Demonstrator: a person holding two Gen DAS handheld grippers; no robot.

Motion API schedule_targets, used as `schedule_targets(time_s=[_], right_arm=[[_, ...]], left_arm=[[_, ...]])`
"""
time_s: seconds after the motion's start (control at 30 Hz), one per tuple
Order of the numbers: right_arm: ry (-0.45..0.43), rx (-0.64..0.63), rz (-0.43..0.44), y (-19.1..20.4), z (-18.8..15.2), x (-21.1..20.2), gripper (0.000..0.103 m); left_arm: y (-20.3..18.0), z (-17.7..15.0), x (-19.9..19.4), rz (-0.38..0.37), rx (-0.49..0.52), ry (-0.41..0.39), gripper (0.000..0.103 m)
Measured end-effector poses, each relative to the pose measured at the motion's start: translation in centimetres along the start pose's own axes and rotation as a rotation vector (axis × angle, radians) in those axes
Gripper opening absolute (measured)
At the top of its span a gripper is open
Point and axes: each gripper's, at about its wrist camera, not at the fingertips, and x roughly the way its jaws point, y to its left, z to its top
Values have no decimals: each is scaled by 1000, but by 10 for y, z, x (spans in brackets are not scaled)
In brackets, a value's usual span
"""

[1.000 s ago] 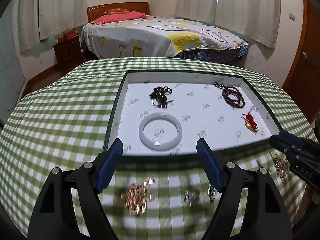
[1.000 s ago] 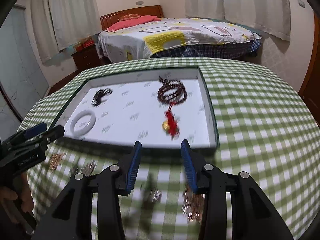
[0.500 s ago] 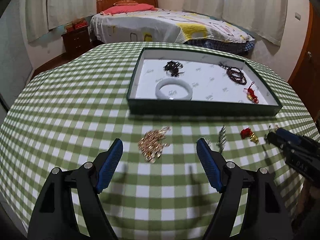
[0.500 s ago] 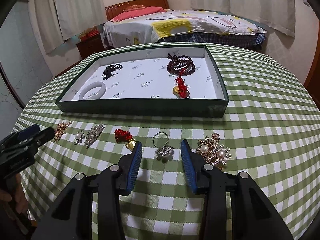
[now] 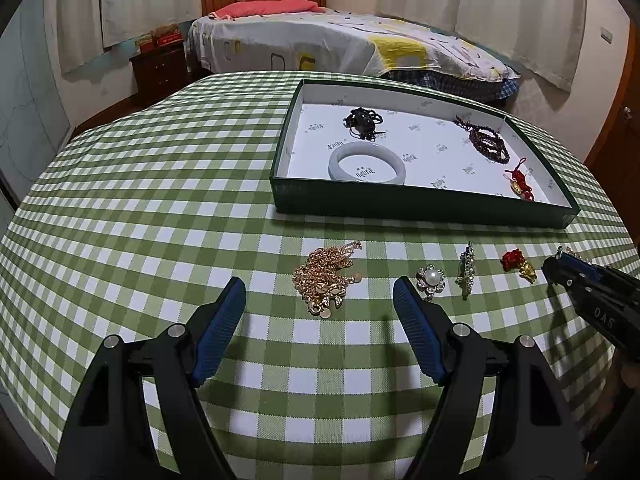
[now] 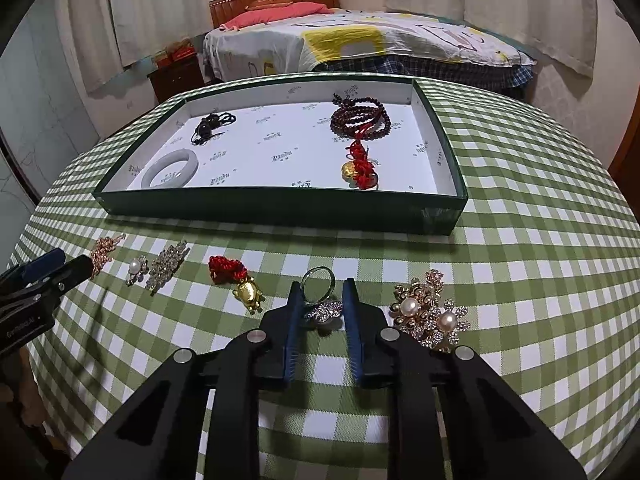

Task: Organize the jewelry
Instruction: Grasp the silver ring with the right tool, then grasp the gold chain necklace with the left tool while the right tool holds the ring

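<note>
The right hand-held gripper (image 6: 322,300) is closing round the ring (image 6: 320,296), which lies on the table (image 6: 520,280) just in front of the tray (image 6: 280,208); the pads look barely short of pressing; I'd worry the thin band squirts out sideways if they catch only its sparkly top; it is a silver hoop with a glittering cluster; the left hand-held gripper (image 5: 320,304) hangs wide apart near the gold chain (image 5: 326,276), holding nothing.
</note>
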Motion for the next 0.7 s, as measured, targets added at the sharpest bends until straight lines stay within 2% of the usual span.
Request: schedule_targets(time_s=[0.27,0.33,0.4,0.5,0.67,0.7], right_arm=[[-3,10,15,-2,-4,-4,21],[-3,14,19,-3,-4,-5,21],[-4,18,24,-4,-4,-6,21],[-2,20,31,-4,-4,-6,21],[0,24,37,-5,-4,-5,21],[1,23,37,-5,-5,-5,21]], left_arm=[[-2,2,5,4,7,5,74],[-2,2,8,6,10,7,71],[-1,4,13,4,11,20,62],[3,5,22,-6,0,48,53],[3,7,26,3,20,40,53],[3,7,26,5,25,37,50]])
